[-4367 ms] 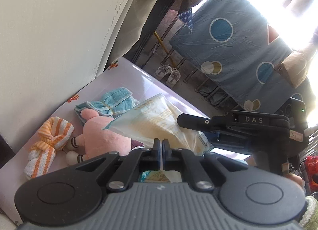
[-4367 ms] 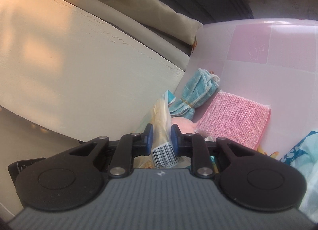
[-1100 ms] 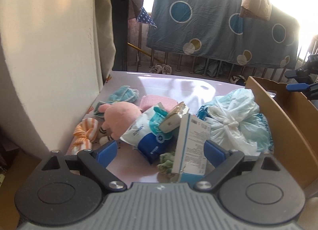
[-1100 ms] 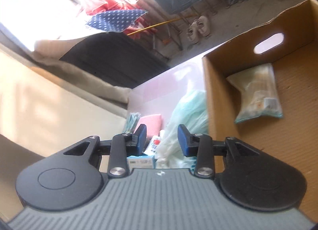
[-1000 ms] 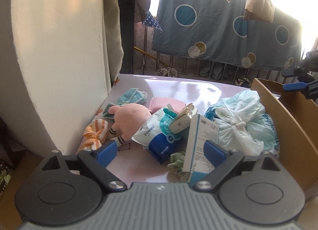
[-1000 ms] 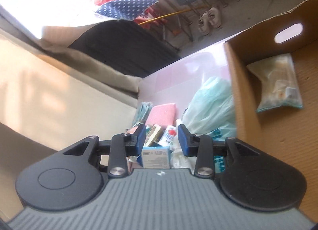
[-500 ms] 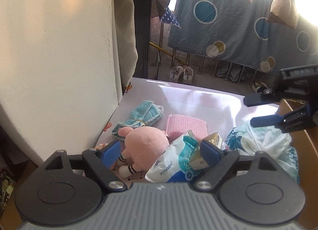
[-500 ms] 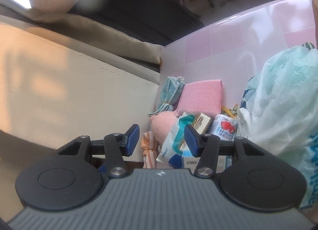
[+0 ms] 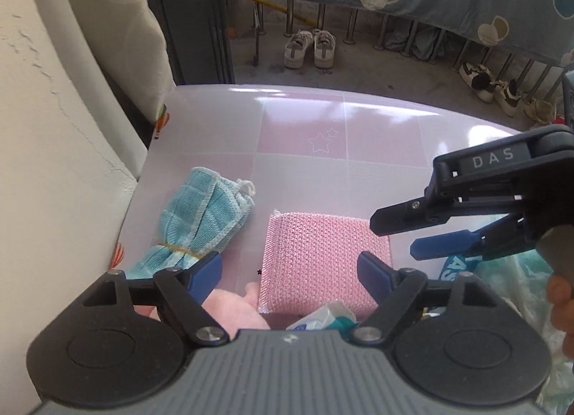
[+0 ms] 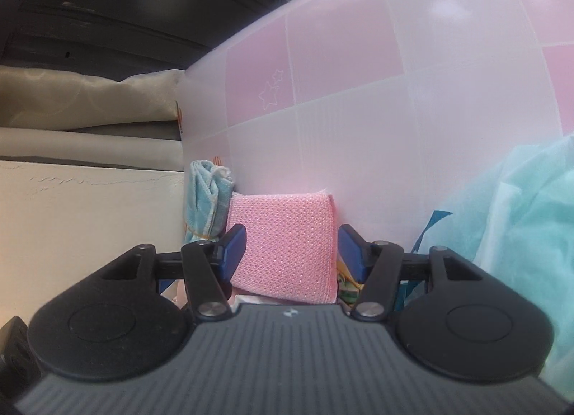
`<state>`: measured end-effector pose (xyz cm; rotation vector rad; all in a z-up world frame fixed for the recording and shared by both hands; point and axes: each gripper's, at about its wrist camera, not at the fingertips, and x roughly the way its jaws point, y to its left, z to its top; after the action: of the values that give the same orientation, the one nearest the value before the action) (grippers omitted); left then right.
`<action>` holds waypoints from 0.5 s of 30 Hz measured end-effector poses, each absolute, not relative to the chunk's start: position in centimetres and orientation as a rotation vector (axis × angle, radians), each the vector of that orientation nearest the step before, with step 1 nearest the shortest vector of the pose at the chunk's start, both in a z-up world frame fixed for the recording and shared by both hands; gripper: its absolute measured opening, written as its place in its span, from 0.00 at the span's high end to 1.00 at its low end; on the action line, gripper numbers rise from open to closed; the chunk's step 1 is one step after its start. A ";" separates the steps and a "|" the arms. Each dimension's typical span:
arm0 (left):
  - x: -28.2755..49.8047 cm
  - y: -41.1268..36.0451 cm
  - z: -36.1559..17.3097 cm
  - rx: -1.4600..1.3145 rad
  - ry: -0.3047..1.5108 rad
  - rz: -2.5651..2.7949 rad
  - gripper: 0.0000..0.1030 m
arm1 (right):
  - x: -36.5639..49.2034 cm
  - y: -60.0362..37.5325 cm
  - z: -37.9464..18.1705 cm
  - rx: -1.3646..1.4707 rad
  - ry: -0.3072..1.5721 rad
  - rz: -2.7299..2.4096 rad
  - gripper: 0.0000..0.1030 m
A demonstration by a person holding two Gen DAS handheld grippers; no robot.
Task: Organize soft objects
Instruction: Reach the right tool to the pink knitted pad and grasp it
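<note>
Bench (image 9: 380,135) topped with pink and white checks carries everything, backed on the left by a cream wall. Crumpled pale green plastic bag (image 10: 531,221) bulks up beside the right tool (image 10: 291,248), whose jaws are spread wide on either side of the flat pink knitted sponge pad (image 9: 323,257) without touching it. Left tool (image 9: 288,271) gapes wide above that pad. Rolled turquoise cloth (image 9: 201,221) tied with a band lies just beside it, a pink plush toy (image 9: 229,311) nearer.

A cream wall (image 9: 53,128) flanks the pink-tiled table (image 9: 376,135); sneakers (image 9: 310,49) sit on the concrete floor (image 9: 358,70).
</note>
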<state>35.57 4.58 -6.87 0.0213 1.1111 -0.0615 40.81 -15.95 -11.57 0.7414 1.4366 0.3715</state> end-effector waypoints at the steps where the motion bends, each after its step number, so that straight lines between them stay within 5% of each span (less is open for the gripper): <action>1: 36.2 4.6 -7.3 0.019 1.132 -0.059 0.17 | 41.0 -16.1 -12.1 0.754 1.448 0.369 0.45; 15: 40.4 5.3 -10.4 -0.039 1.254 -0.038 0.13 | 42.2 -16.3 -14.7 0.864 1.466 0.424 0.46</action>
<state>40.43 5.26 -10.43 -0.0392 1.2542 -0.0383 42.23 -16.32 -14.74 0.8641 1.4665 0.4241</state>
